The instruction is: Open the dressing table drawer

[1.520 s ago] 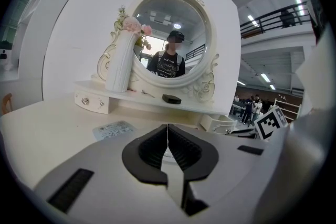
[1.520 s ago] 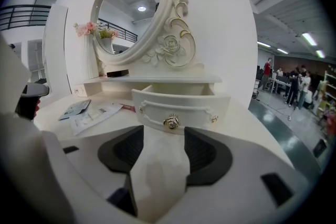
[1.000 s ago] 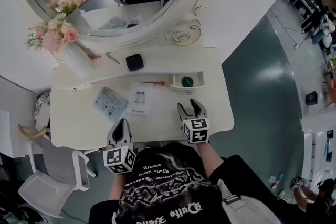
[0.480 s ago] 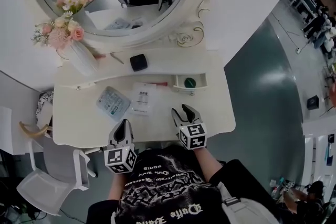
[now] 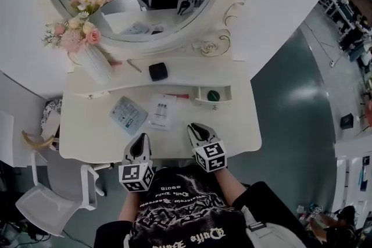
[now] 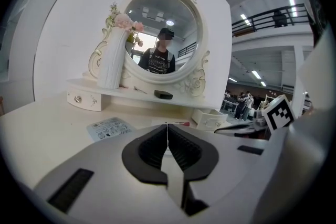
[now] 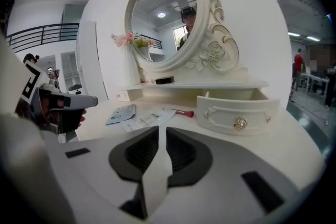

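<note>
The small right drawer (image 5: pixel 210 103) of the white dressing table (image 5: pixel 238 130) stands pulled out, with a green round thing (image 5: pixel 214 95) inside. The right gripper view has its curved front and jewelled knob (image 7: pixel 240 124) ahead and to the right. My right gripper (image 5: pixel 195 126) hovers over the table's front part, well short of the drawer; its jaws are closing with only a narrow gap and nothing between them (image 7: pixel 161 128). My left gripper (image 5: pixel 141 137) is shut and empty near the front edge (image 6: pixel 167 124).
On the shelf stand a white vase of pink flowers (image 5: pixel 96 64) and a black box (image 5: pixel 158 71). Two leaflets (image 5: pixel 128 114) and a red-handled tool (image 5: pixel 180 96) lie on the tabletop. A second small drawer (image 5: pixel 90 96) sits closed at the left. A white chair (image 5: pixel 52 194) is at lower left.
My right gripper has drawn back from the open drawer toward the table's front edge and leftward, and its wide jaws have narrowed. The left gripper has stayed put.
</note>
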`<state>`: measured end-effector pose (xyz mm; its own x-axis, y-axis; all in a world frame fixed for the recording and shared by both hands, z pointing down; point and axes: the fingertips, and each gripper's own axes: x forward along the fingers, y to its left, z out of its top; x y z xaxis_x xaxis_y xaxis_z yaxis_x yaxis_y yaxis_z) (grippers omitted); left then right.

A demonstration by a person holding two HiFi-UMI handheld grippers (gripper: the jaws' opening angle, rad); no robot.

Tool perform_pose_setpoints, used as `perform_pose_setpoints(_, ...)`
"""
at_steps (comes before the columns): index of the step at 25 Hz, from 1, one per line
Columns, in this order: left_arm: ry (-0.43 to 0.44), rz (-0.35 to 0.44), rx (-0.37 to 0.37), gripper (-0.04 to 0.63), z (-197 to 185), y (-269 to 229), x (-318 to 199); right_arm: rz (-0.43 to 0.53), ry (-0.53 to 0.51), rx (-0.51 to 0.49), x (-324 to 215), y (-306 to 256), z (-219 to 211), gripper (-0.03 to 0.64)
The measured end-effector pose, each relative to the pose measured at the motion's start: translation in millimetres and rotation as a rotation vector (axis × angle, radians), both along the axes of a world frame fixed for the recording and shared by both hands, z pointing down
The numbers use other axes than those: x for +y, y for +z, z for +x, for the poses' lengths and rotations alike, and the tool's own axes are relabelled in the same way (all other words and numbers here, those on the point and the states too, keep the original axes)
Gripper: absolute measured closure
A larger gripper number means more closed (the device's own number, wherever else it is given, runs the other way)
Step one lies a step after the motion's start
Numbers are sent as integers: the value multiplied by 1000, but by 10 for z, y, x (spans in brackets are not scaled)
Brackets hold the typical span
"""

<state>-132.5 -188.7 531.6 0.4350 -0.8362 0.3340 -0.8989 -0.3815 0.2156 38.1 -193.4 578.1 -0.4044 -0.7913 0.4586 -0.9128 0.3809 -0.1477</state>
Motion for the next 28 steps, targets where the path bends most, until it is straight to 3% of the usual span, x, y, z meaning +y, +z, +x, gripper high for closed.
perform_pose_setpoints(10, -23, -13, 21, 577, -45, 22, 26, 34, -27, 60, 54, -39, -92, 603)
perform_pose_setpoints(28, -20, -20, 25, 577, -54, 30, 114, 26, -11, 78, 141, -36, -85, 607)
